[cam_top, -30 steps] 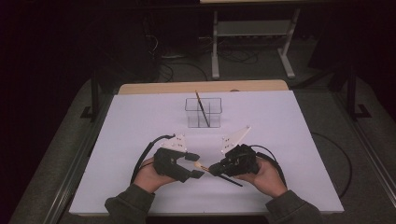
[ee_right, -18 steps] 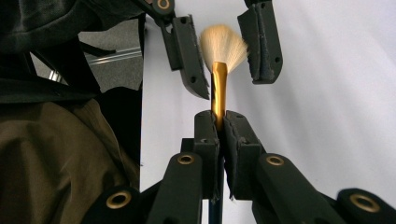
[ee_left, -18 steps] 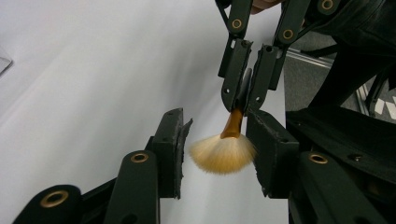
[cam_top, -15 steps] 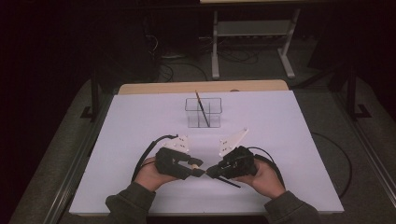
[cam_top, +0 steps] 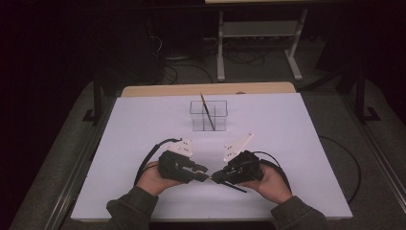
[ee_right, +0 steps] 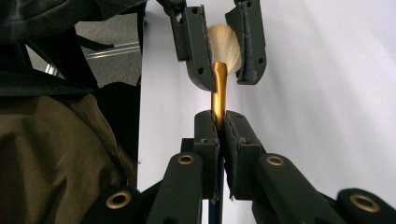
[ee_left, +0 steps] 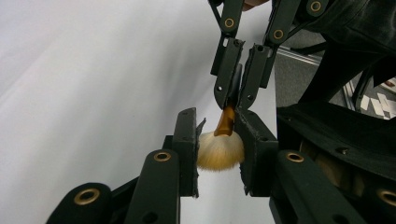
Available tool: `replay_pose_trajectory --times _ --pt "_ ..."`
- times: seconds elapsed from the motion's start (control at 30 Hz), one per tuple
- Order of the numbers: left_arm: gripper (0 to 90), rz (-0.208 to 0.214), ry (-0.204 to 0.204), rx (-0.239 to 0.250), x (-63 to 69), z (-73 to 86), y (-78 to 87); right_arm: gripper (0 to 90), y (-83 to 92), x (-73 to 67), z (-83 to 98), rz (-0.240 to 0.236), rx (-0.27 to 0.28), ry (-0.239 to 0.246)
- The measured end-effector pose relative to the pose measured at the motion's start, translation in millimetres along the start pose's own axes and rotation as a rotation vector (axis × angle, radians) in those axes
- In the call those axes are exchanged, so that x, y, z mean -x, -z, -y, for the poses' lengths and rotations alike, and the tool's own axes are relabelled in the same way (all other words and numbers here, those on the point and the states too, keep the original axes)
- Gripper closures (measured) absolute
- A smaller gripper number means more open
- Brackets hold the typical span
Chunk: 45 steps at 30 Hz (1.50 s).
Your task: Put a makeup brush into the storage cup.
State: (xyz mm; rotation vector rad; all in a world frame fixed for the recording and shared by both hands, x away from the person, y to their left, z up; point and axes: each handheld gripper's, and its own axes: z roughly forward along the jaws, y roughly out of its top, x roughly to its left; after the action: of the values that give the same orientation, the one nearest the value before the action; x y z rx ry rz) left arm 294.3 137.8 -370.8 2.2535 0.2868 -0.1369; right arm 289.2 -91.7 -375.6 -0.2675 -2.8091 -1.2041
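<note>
**Makeup brush held between two grippers above the white table**

Makeup brush [ee_left: 219,148] hangs low over the near part of the white table [cam_top: 297,139], passed between both tools. At left, the left gripper [cam_top: 201,172] has just been closing its jaws around the pale bristle head, and the pads now squeeze the tuft from both sides. At right, the right gripper [cam_top: 218,176] is clenched on the brush's gold ferrule [ee_right: 218,95]. Farther back stands a clear divided holder [cam_top: 208,115] with another brush [cam_top: 207,111] leaning in it.

Clear organizer [cam_top: 208,116] with dark pencil [cam_top: 207,112]
</note>
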Motion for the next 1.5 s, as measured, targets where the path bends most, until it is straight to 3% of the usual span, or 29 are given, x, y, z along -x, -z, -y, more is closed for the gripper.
replay_pose_trajectory --times 0.53,0.9,1.5 --pt "81.2 0.028 -0.052 -0.021 2.4 -4.8 3.7 83.6 0.2 1.1 -0.6 -0.013 0.000 0.030" --pt "82.7 0.068 -0.073 -0.036 4.4 -5.8 6.4 83.1 0.0 -2.8 -3.5 -0.029 -0.014 0.070" --pt "83.7 0.080 -0.093 -0.037 8.6 -9.7 10.5 81.4 0.8 -7.9 -10.4 -0.036 -0.037 0.103"
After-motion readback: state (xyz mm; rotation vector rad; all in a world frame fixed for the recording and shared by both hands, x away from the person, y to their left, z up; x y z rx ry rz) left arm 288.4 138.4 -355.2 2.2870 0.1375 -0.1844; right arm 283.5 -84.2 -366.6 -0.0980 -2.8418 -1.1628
